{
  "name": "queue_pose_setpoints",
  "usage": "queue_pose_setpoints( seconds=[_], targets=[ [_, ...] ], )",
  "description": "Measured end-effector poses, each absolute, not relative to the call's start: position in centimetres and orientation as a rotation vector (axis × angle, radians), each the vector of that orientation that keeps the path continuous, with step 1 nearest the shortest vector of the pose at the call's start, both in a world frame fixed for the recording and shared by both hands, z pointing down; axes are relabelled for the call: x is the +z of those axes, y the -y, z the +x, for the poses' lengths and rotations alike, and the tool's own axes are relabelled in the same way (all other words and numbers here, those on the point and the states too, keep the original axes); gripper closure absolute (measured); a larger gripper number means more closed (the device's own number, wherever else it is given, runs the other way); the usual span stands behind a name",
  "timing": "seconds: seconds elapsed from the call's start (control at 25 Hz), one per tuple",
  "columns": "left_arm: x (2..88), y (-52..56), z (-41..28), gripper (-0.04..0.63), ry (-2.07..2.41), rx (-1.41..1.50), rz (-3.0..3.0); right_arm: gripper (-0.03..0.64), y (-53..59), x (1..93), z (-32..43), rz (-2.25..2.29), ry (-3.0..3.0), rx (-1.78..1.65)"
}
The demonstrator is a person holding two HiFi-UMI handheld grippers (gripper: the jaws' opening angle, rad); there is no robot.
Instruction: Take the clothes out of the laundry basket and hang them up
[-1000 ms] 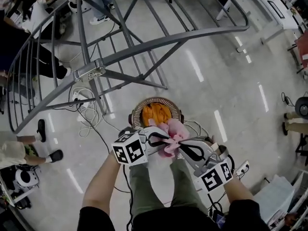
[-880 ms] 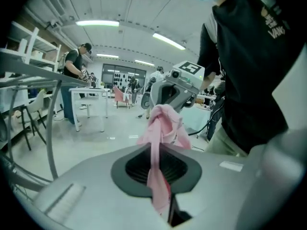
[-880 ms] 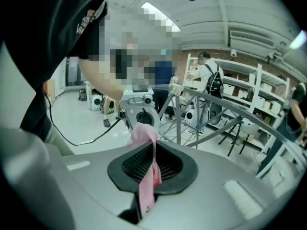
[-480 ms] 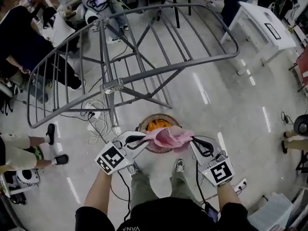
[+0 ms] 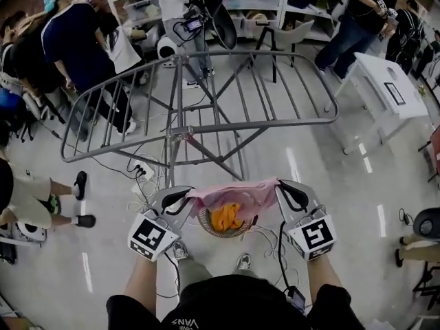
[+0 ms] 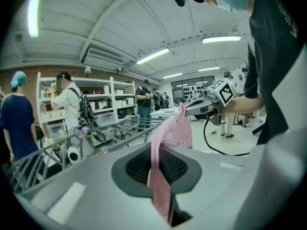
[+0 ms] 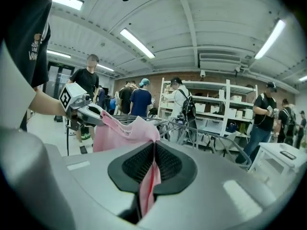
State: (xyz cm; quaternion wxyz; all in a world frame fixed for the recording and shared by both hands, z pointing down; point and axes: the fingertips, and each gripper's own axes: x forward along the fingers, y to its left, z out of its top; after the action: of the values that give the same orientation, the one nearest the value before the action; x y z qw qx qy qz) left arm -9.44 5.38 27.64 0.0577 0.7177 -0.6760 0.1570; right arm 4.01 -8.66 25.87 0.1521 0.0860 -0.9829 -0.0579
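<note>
Now: my left gripper and right gripper both clamp the pink garment.
Done: garment out of basket.
Left: hang it on rack; orange cloth.

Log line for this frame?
left claw: shut on pink cloth garment | right claw: shut on same | garment: spread above round woven basket | grey metal drying rack: ahead

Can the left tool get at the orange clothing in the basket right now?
Probably not: left tool and right tool are both shut on the pink garment, stretched right above the basket holding the orange clothing.
</note>
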Motion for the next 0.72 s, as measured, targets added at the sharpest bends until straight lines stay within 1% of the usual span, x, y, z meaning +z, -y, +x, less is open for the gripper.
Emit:
queue_pose_setpoints(
  seconds=[0.24,0.48,0.6,0.72],
  targets=[
    [21.2,-7.2,-8.9,0.574,2.297,0.502,2.059,0.598,9.1,19.1,2.0,0.124,2.878,-0.339],
    [15.7,-9.8,-9.9,0.574,2.471,0.508,1.934,0.598,7.9,13.4,-1.2,-0.013,2.917,-0.468],
    [13.6,-10.9,-11.2,0.574,2.497,0.495,1.880,0.598,7.2,11.5,-3.3,-0.059,2.930,-0.492],
    [11.9,-12.1,-14.0,0.574,2.542,0.509,1.859,0.598,6.1,9.9,-6.4,-0.103,2.939,-0.526]
  ],
)
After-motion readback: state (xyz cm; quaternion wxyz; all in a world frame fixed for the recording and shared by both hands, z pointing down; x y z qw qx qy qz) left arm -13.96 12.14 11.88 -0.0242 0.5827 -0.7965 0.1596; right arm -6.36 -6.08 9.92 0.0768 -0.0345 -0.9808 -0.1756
